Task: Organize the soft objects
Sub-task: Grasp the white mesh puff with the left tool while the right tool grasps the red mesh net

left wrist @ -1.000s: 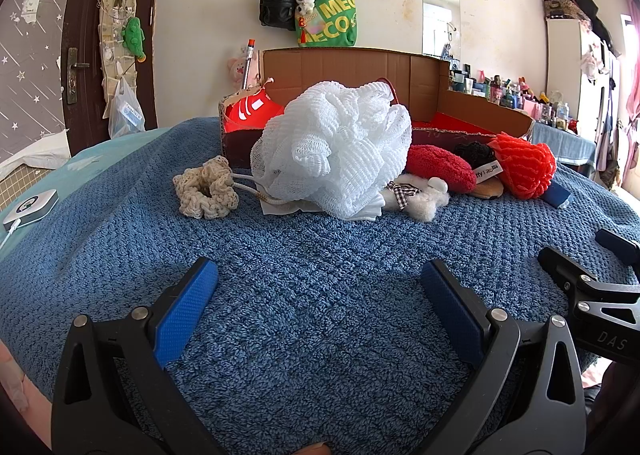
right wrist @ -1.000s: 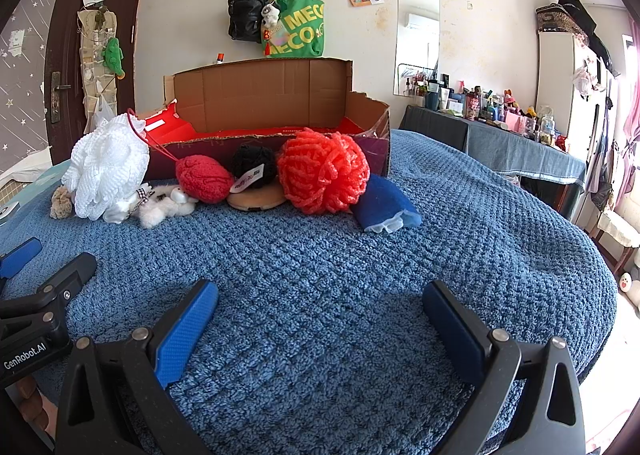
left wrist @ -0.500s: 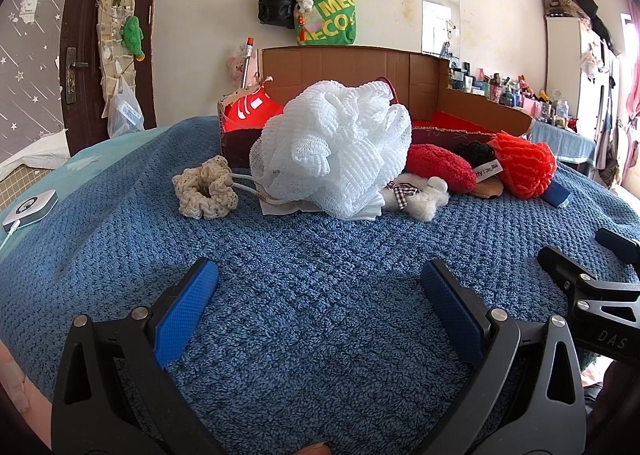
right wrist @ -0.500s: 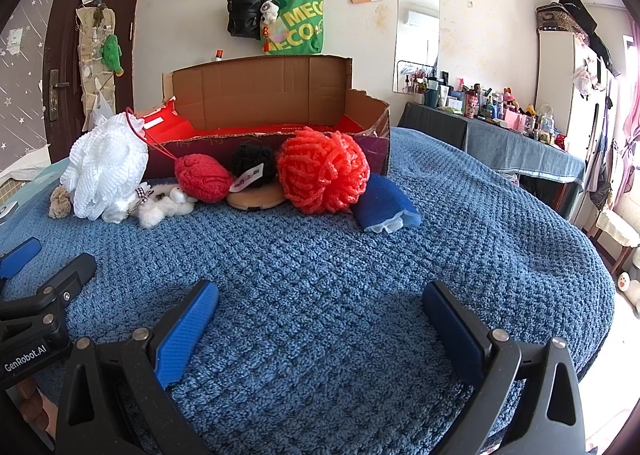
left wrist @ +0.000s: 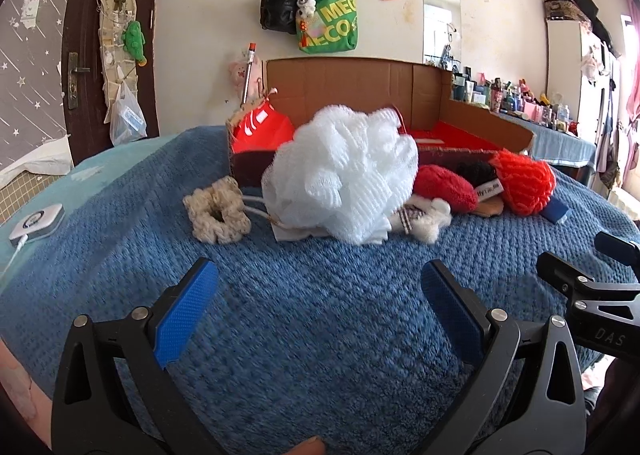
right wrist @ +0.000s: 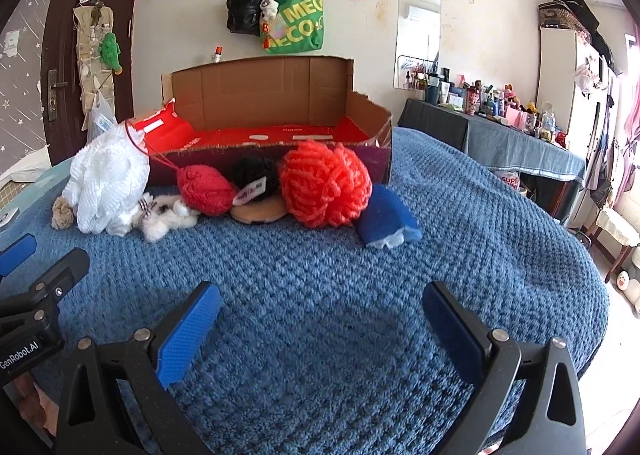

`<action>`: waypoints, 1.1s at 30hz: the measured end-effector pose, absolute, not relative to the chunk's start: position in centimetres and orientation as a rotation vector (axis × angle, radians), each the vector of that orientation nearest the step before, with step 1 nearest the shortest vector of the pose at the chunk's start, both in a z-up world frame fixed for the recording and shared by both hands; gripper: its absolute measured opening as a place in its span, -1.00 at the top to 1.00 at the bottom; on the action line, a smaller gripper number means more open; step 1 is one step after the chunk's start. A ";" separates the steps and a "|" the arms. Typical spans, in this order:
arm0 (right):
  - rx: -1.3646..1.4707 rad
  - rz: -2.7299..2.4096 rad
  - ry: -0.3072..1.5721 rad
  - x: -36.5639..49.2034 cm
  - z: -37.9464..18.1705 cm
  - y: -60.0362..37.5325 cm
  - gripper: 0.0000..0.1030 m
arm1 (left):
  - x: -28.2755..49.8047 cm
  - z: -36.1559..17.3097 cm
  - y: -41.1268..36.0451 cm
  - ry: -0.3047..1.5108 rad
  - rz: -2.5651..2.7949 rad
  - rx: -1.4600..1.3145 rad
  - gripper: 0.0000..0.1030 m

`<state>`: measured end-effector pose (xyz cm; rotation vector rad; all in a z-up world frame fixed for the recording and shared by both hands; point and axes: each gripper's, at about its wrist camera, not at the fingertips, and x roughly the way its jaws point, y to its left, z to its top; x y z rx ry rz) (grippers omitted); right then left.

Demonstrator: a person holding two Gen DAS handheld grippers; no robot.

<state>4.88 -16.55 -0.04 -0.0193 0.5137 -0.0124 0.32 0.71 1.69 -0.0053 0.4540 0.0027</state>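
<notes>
Soft objects lie in a row on the blue blanket [right wrist: 320, 315] in front of an open cardboard box [right wrist: 276, 95]: a white mesh pouf [left wrist: 344, 171], a beige scrunchie [left wrist: 218, 211], a small white plush [left wrist: 424, 219], a red knit piece [right wrist: 206, 189], a black pompom [right wrist: 256, 171], an orange-red yarn ball [right wrist: 324, 183] and a blue sponge [right wrist: 386, 215]. My left gripper [left wrist: 316, 307] is open and empty, short of the white pouf. My right gripper [right wrist: 320, 319] is open and empty, short of the yarn ball.
The box has a red lining and stands behind the row. A white device with a cable [left wrist: 38, 221] lies at the blanket's left edge. A cluttered side table [right wrist: 500, 127] stands to the right. The blanket drops off at the right edge.
</notes>
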 end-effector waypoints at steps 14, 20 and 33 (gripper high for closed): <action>-0.036 0.008 0.472 7.0 3.9 -16.2 -1.00 | 2.1 5.8 2.9 0.422 0.007 0.009 -1.00; -0.047 0.035 0.476 9.3 5.5 -16.5 -1.00 | 3.6 7.3 3.2 0.429 -0.048 0.030 -1.00; -0.066 0.091 0.563 13.4 5.6 -17.6 -1.00 | 7.5 7.5 2.3 0.537 -0.188 0.076 -0.94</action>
